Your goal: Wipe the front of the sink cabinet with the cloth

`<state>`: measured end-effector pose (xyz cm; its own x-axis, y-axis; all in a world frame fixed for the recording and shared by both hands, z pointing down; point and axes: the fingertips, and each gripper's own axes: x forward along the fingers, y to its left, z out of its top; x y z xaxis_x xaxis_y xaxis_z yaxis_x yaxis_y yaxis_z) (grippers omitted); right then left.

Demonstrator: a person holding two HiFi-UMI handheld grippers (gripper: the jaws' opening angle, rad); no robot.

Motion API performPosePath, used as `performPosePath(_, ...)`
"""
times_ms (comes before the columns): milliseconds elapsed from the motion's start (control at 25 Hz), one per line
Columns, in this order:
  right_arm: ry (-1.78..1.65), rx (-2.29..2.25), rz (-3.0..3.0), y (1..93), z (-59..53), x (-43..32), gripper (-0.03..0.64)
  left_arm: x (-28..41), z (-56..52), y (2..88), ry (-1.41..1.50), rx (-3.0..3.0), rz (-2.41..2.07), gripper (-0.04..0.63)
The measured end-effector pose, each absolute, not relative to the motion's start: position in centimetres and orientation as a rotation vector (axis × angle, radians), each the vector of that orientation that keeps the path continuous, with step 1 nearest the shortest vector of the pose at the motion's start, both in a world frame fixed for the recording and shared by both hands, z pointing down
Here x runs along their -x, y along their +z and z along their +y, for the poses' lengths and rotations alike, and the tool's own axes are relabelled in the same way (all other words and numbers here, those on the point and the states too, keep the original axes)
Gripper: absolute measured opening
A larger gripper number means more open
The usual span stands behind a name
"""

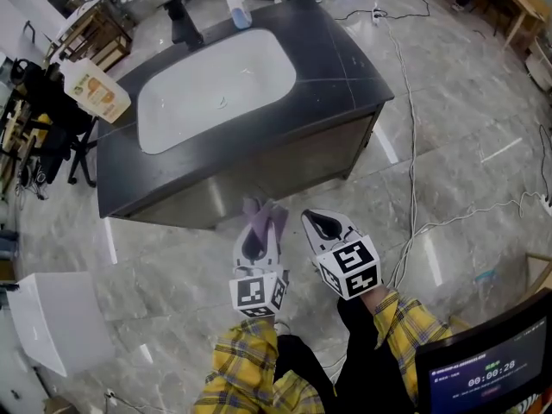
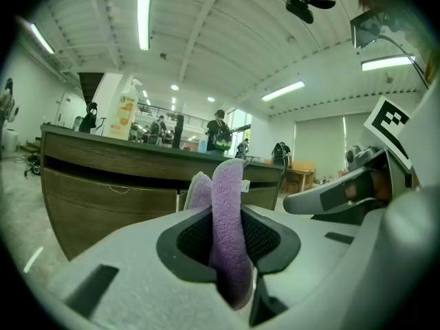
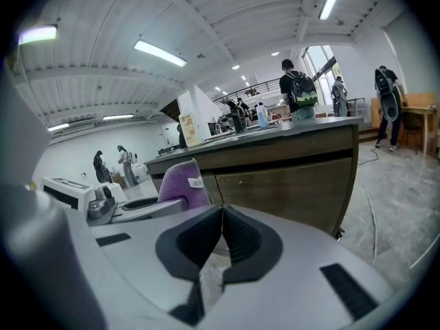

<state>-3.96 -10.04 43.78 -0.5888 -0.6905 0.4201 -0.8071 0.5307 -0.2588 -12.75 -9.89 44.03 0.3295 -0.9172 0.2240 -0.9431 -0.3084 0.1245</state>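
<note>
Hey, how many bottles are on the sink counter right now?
2. A blue spray bottle at the far edge beside the faucet; a large orange-labelled jug at the left end of the counter. None seems hidden.

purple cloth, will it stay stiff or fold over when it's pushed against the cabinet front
Probably soft: the purple cloth is fuzzy and folded double where the left gripper is shut on it, so it should squash flat against the cabinet front. Likely light, since its free end stands up without drooping.
</note>
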Motion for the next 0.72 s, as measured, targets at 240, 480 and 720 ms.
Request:
performPosePath(240, 0.621, -1.216, -2.508, 45.4, -12.0, 2.6, 0.005, 12.2, -12.4, 46.4, 0.198, -2.329, -1.713, 0.081)
performPosePath(480, 0.660, -1.198, -2.501, 47.4, -14.0, 1.2, 0.006, 12.1, -16.0, 47.7, 0.196, -2.295, -1.755, 0.081)
performPosePath(720, 0.707, -1.160, -2.504, 48.7, -15.4, 0.1, 0.006, 11.8, -18.7, 48.5, 0.235, -2.273, -1.805, 0.081)
